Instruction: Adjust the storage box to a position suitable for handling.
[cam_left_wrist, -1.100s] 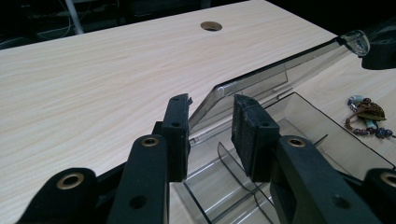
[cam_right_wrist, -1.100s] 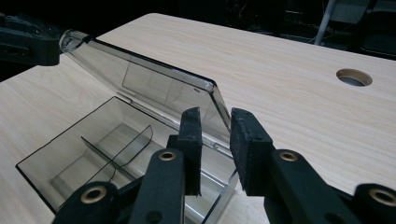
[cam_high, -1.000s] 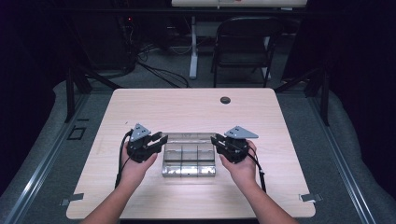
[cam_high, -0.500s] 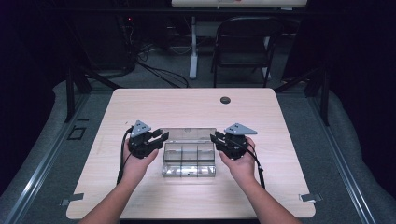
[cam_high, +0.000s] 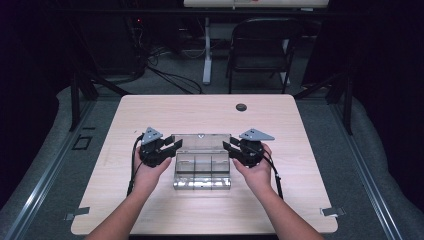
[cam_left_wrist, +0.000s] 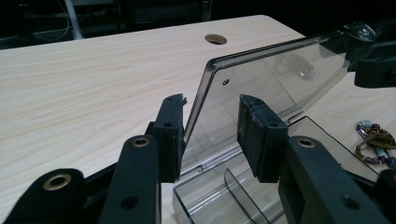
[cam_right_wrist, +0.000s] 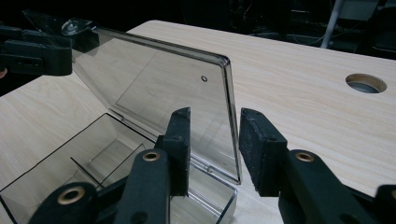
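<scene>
High view: clear plastic compartment box (cam_high: 202, 167) at table (cam_high: 200, 112) centre, lid (cam_high: 201, 140) raised and tilted back; contents of compartments hard to make out through glare. Left gripper (cam_high: 170, 148) at lid's left edge, right gripper (cam_high: 229, 148) at its right edge. Left gripper view: lid edge (cam_left_wrist: 198, 105) between the black jaws, just off the left pad; jaws just opening, no longer clamping. Right gripper view: lid edge (cam_right_wrist: 231, 116) in the gap, clear of both pads; same there. Beaded item (cam_left_wrist: 373, 140) beside box, cut off at frame edge. Pale wood-grain tabletop, round cable hole (cam_high: 241, 107).
</scene>
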